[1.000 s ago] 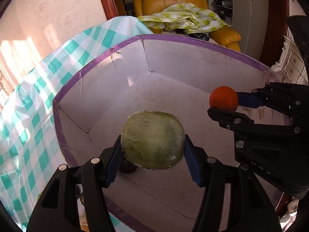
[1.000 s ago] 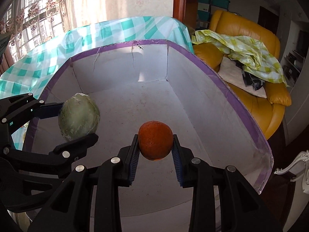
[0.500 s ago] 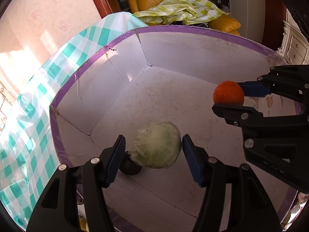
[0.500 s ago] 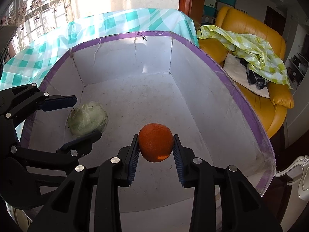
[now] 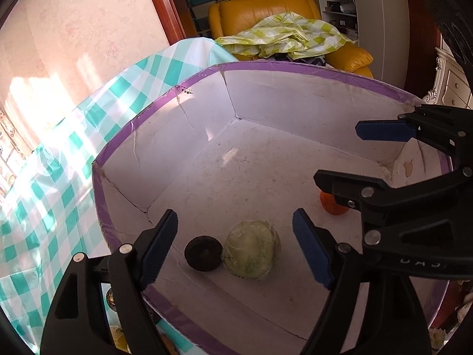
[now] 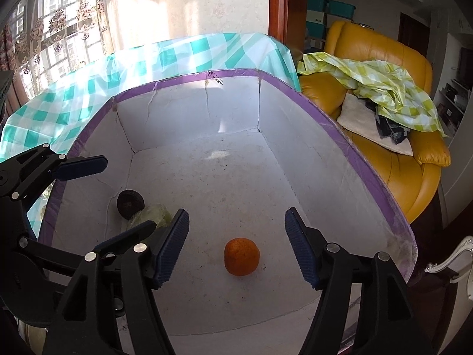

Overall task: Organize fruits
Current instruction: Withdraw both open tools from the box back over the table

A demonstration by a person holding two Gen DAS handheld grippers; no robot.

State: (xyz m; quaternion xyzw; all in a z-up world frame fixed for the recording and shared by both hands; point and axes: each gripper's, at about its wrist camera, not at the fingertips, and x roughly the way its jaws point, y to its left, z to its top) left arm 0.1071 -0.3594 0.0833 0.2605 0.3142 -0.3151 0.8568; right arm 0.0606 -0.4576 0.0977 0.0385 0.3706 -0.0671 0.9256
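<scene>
An orange (image 6: pixel 241 256) rests on the floor of a white, purple-rimmed cardboard box (image 6: pixel 310 136), below and between the spread fingers of the right claw (image 6: pixel 236 248), which have just been opening and now touch nothing. Toward the box's near-left corner lies a pale green, plastic-wrapped round fruit, likely a melon (image 5: pixel 251 253), touching or just beside a dark, rough-skinned fruit that may be an avocado (image 5: pixel 203 253). The left claw (image 5: pixel 235 248) hovers above that pair, its jaws also just opened wide and empty, with the melon lying beneath the gap, not gripped.

The box stands on a table draped in a teal-and-white checked cloth (image 5: pixel 59 195); beyond it, a yellow leather armchair (image 6: pixel 384 159) carries a crumpled lime-checked sheet (image 6: pixel 378 88). A few more pieces of produce appear to sit outside the box at the near edge in the left wrist view, too cropped to name.

Both fruits look delivered, so the drop-off seems complete. The risks from here are modest: the round orange sits on open floor well apart from any wall and could roll if the box is bumped, and the two claws hang near each other above the box, so pulling them out carelessly could knock them together or catch the cracked cardboard rim. A low left claw could also nudge the melon against its dark neighbour.
</scene>
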